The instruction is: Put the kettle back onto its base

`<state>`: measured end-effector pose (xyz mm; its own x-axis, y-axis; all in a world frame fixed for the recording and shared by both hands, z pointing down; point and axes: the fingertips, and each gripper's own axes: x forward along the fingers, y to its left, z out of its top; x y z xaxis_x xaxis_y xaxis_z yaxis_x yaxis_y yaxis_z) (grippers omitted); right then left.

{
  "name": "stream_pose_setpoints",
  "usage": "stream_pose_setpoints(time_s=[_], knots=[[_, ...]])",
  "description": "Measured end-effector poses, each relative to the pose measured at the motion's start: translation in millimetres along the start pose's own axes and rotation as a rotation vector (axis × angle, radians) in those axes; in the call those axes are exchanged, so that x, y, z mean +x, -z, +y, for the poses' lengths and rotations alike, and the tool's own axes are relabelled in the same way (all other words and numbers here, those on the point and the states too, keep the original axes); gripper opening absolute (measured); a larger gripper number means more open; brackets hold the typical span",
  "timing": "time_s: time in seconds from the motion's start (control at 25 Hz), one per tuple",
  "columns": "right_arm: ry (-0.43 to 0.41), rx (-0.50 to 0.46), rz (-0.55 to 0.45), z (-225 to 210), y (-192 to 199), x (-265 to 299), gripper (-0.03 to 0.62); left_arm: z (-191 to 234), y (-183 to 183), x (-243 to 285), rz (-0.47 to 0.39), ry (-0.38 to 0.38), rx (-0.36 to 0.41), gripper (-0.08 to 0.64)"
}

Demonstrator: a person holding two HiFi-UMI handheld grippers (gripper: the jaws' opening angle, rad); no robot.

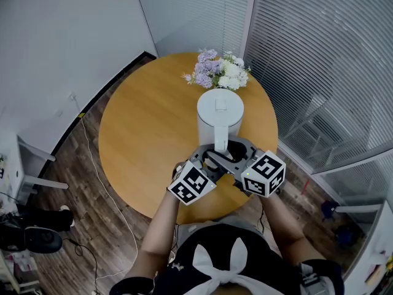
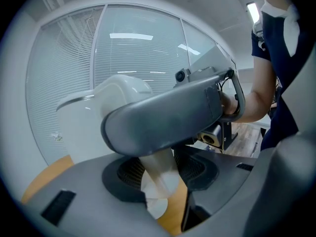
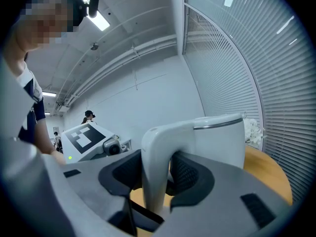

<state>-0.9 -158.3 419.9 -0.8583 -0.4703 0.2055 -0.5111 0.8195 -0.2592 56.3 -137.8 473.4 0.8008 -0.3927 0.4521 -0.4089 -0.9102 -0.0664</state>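
Observation:
A white electric kettle (image 1: 220,112) stands upright over the right half of the round wooden table (image 1: 147,128). Its base does not show; a pale round edge (image 2: 157,209) lies under the handle, and I cannot tell what it is. Both grippers meet at the kettle's handle (image 1: 220,145) from the near side. My left gripper (image 2: 160,169) has its pads against the lower handle (image 2: 159,177), with the right gripper's grey jaw crossing above. My right gripper (image 3: 158,177) is shut on the white handle (image 3: 154,152), just beside the kettle body (image 3: 222,142).
A bunch of pale purple and white flowers (image 1: 218,71) stands right behind the kettle. A glass wall with blinds (image 1: 319,54) runs along the table's far right. A white cable (image 1: 104,183) trails over the wooden floor at the left.

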Motion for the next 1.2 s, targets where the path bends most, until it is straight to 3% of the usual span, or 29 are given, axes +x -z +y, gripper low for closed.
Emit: stream_pose_setpoints(time_s=[1.2], knots=[[0.020, 0.057, 0.049, -19, 30, 10, 0.183, 2, 28, 20, 0.037, 0.037, -0.040, 0.196]])
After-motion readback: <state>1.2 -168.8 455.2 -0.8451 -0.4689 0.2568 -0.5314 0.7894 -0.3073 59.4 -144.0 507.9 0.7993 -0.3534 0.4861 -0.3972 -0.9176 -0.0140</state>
